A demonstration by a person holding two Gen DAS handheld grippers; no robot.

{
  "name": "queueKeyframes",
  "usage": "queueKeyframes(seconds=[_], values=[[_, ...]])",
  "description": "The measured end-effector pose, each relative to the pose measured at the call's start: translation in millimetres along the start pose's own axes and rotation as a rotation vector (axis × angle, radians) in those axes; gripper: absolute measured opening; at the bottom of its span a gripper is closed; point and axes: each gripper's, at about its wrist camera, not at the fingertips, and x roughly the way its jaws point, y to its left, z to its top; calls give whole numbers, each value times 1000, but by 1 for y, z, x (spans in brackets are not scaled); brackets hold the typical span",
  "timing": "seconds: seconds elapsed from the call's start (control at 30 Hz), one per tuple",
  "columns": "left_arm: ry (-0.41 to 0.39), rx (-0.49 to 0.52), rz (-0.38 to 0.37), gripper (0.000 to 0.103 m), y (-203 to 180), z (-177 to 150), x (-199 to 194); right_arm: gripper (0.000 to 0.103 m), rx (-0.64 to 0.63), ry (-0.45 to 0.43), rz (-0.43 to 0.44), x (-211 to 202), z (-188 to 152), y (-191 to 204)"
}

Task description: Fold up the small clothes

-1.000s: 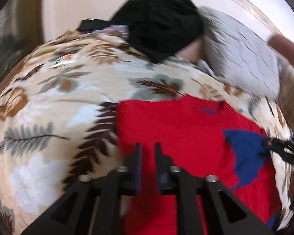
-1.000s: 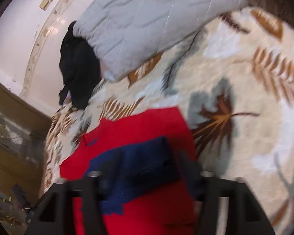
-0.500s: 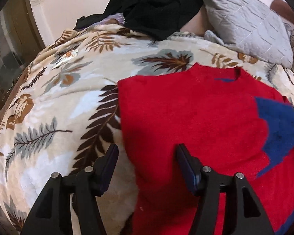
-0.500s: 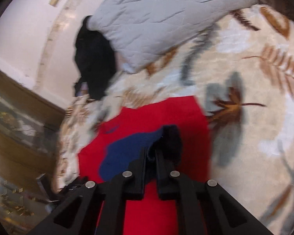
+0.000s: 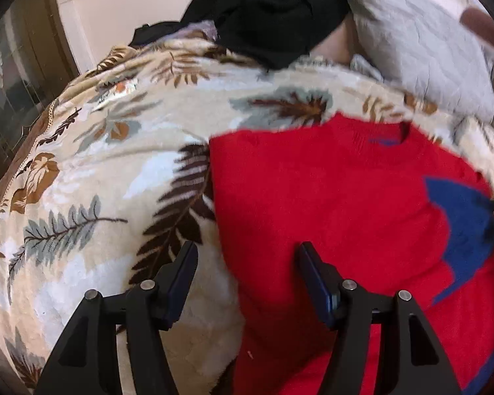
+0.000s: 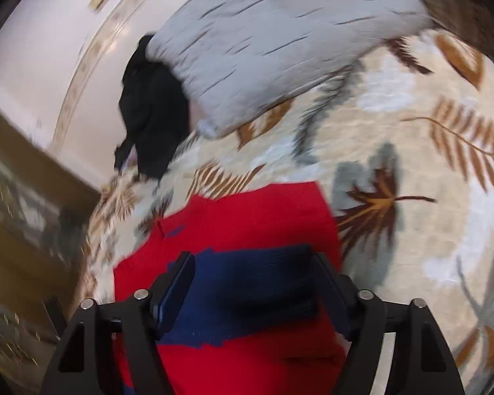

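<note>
Red sweater (image 5: pixel 329 204) spread flat on a leaf-print blanket (image 5: pixel 115 164), neckline toward the far side, left edge running straight down past a dark brown fern motif. Blue sleeve (image 6: pixel 247 289) folded across the red body, lying over its right half.

Left gripper (image 5: pixel 247 263) hovering low over the sweater's left edge, jaws spread wide, nothing clamped; left finger (image 5: pixel 181 270) above bare blanket, right finger (image 5: pixel 316 279) above red knit, the garment's edge passing between the two.

Right gripper (image 6: pixel 253 279) over the folded blue sleeve, jaws opening at this moment, the sleeve's cuff end lying between the fingers; pads apparently clear of the cloth, though blur makes contact hard to judge.

Beyond the sweater: grey quilted pillow (image 5: pixel 411 42) at the head of the bed, black garment (image 5: pixel 273 13) heaped just beside it on the left, touching its end. Pale wall (image 6: pixel 33 42) with a patterned border strip behind both. Dark wood and glass furniture (image 5: pixel 10 82) off the blanket's left side.
</note>
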Motion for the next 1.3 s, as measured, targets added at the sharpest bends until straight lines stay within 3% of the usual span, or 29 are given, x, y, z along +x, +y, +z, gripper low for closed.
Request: queueKeyframes(seconds=[0.1,0.2,0.27,0.37,0.43,0.47,0.57,0.7,0.8,0.97,1.13,1.3], values=[[0,15,2,68,0,-3,-3,39,-73,116,-41,34,-10,11],[-7,19,1,69,3,-5,-12,37,-116,151,-99,46,-19,10],[-36,26,8,69,5,-8,-27,39,-136,138,-92,34,-19,15],[-113,47,29,70,7,-17,-57,40,-162,38,-1,-10,-27,21],[-147,66,81,83,7,-28,-80,58,-168,-37,60,-42,-37,21],[-164,78,113,85,6,-36,-90,76,-163,-76,79,-59,-43,20],[-241,129,186,87,5,-66,-125,78,-166,-142,129,-95,-66,16],[-289,120,129,93,5,-104,-158,78,-185,-65,119,-127,-121,0],[-213,63,69,93,14,-140,-163,78,-167,28,113,-136,-153,-14],[-28,-147,-132,93,49,-201,-153,77,-112,166,77,-140,-201,-41],[86,-249,-116,93,66,-238,-139,76,-49,272,42,-131,-225,-56],[197,-215,-160,93,53,-254,-116,76,-33,340,-47,-120,-244,-61]])
